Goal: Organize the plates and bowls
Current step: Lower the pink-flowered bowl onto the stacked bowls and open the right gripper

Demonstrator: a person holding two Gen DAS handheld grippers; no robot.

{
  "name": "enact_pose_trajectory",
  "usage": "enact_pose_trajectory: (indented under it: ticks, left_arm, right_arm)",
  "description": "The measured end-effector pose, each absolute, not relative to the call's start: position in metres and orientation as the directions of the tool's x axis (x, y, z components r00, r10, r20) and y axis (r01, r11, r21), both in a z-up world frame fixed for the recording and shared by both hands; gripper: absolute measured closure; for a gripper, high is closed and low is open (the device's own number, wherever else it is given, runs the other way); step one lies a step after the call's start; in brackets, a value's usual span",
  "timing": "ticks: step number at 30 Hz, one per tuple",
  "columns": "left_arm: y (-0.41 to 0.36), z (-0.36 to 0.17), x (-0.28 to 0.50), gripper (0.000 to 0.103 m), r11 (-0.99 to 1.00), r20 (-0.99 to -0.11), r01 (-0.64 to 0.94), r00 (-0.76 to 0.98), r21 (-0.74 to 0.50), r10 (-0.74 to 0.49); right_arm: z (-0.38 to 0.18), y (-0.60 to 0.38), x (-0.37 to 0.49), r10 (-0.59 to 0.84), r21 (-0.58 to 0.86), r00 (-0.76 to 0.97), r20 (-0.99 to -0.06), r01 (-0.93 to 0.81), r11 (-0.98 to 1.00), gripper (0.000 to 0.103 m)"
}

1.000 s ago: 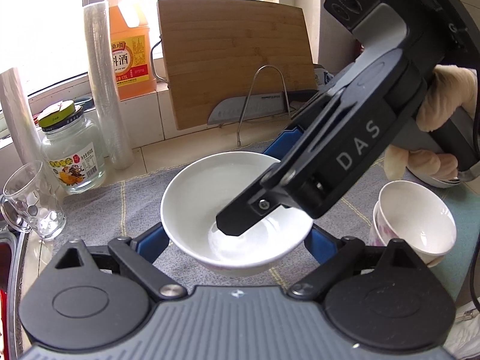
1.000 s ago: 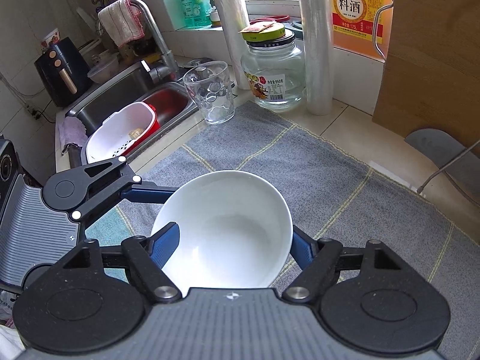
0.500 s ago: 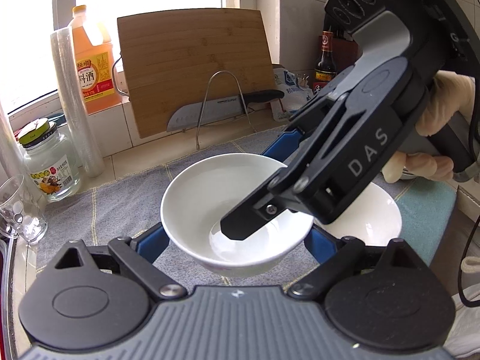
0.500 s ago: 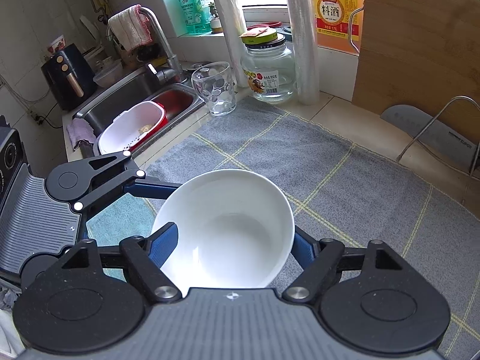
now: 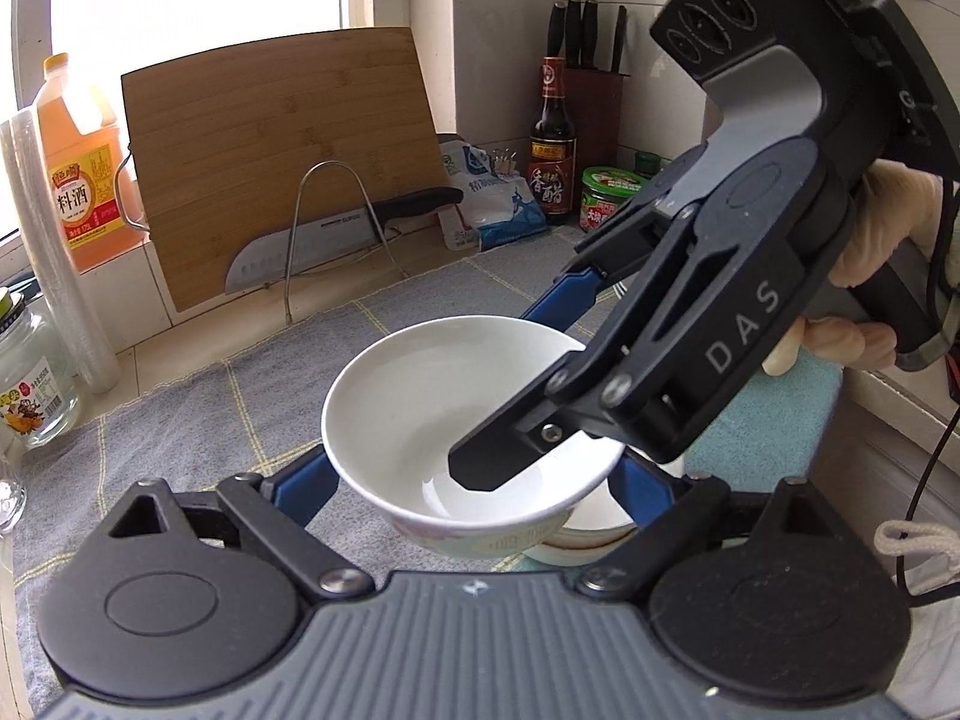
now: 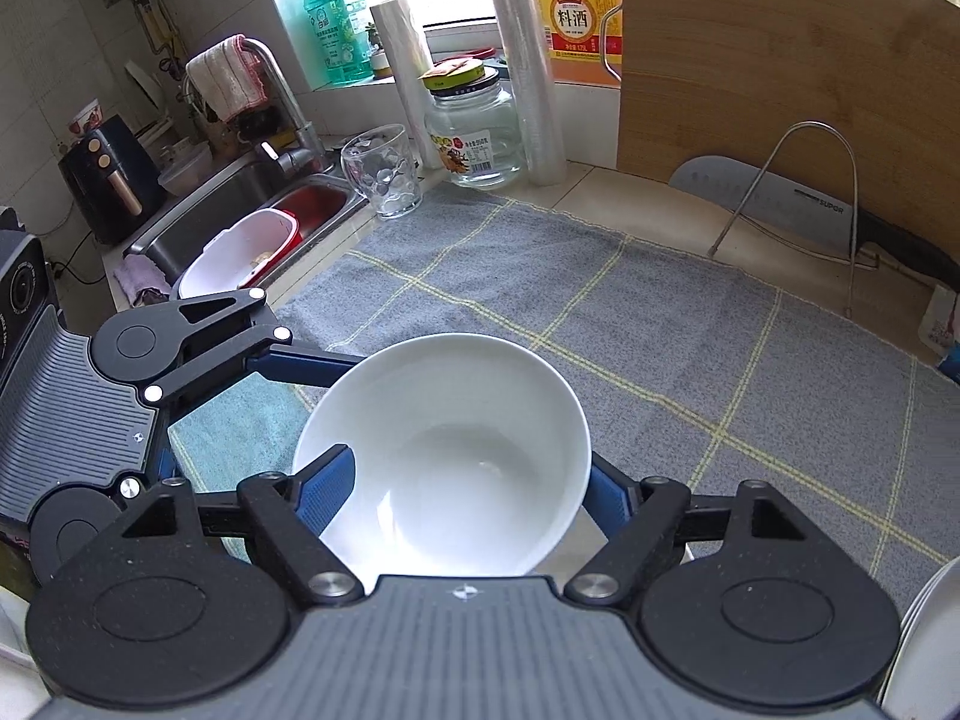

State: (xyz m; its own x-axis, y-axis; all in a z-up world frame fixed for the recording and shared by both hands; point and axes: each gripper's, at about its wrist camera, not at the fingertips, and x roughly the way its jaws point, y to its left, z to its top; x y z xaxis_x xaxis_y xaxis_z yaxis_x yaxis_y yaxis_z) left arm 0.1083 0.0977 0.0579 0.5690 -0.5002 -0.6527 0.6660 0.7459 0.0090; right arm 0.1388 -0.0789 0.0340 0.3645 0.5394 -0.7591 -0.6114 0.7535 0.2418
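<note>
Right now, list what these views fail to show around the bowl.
- Lower dish, left wrist view: mostly hidden under the bowl and left gripper; shape unclear.
- White dishes, right wrist view: cut by the frame edge; count unknown.
- Right gripper, jaws opening astride the bowl's wall: pad contact visible in neither view.

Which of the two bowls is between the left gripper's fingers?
The upper white bowl, with the left gripper's blue fingers on either side of it. The other bowl sits underneath, only its rim showing.
</note>
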Motion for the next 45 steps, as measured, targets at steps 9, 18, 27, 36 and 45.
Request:
enact_pose_trajectory:
  ticks: [9, 18, 27, 36, 45]
  left_arm:
    - [0.072, 0.044, 0.11, 0.008, 0.704, -0.653, 0.709, 0.522, -0.025, -0.549]
    - [0.061, 0.032, 0.113, 0.008, 0.684, -0.671, 0.728, 0.484, -0.047, -0.561]
    - [0.059, 0.028, 0.115, 0.008, 0.682, -0.688, 0.73, 0.473, -0.044, -0.551]
    - [0.057, 0.027, 0.117, 0.008, 0.679, -0.697, 0.733, 0.464, -0.045, -0.546]
    - [0.056, 0.023, 0.118, 0.008, 0.678, -0.705, 0.734, 0.459, -0.042, -0.541]
  right_arm:
    - [0.033, -0.113, 0.129, 0.502, 0.235, 0.4, -0.767, -0.553, 0.799, 0.018]
    - [0.021, -0.128, 0.126, 0.481, 0.242, 0.395, -0.783, -0.52, 0.819, 0.018]
    - [0.014, -0.13, 0.128, 0.478, 0.24, 0.384, -0.79, -0.524, 0.817, 0.017]
    - [0.011, -0.127, 0.129, 0.469, 0.222, 0.377, -0.799, -0.54, 0.812, 0.016]
    - [0.008, -0.123, 0.128, 0.46, 0.203, 0.379, -0.803, -0.552, 0.809, 0.014]
